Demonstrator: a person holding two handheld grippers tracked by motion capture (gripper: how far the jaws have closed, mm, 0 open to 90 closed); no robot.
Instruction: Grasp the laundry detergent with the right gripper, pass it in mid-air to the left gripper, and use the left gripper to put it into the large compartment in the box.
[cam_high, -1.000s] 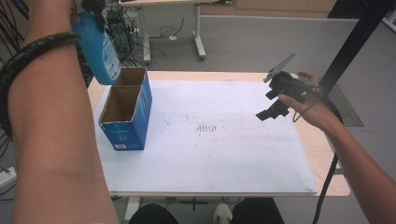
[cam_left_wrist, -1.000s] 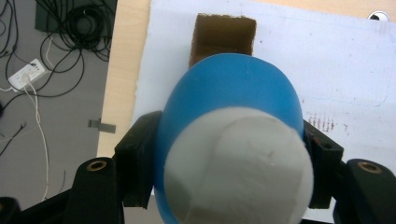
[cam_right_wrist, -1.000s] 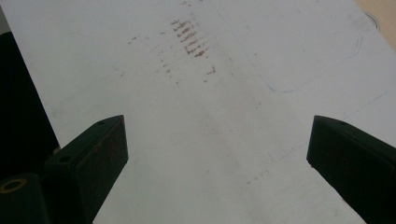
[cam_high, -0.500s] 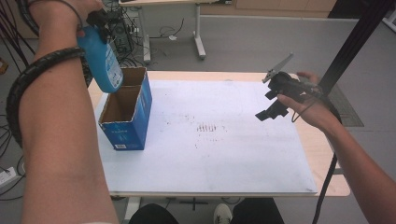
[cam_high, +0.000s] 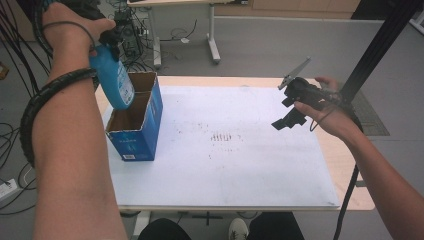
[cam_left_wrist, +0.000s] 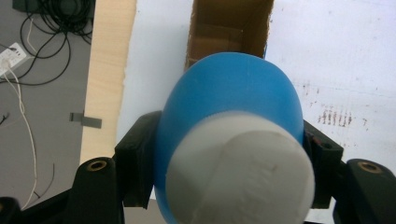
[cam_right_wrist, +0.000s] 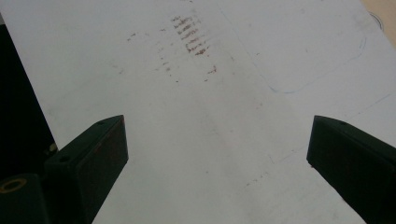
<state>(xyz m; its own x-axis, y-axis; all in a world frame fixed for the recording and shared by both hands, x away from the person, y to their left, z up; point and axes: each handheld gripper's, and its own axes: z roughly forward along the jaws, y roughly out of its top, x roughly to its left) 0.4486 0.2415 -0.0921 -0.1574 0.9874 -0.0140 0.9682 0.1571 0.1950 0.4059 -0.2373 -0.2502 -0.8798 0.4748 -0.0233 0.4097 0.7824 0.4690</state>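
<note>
Clamping the blue bottle (cam_high: 113, 80), the left tool (cam_left_wrist: 229, 154) holds it near-upright (base down, cap up).

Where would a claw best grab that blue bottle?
Around the blue bottle just below its white cap, one jaw on each flatter side. The left claw holds it so now, and the bottle hangs base-down over the open box.

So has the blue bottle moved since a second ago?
Yes. The blue bottle, clamped in the left gripper, has come down toward the open cardboard box, its lower end now over the box's opening.
</note>
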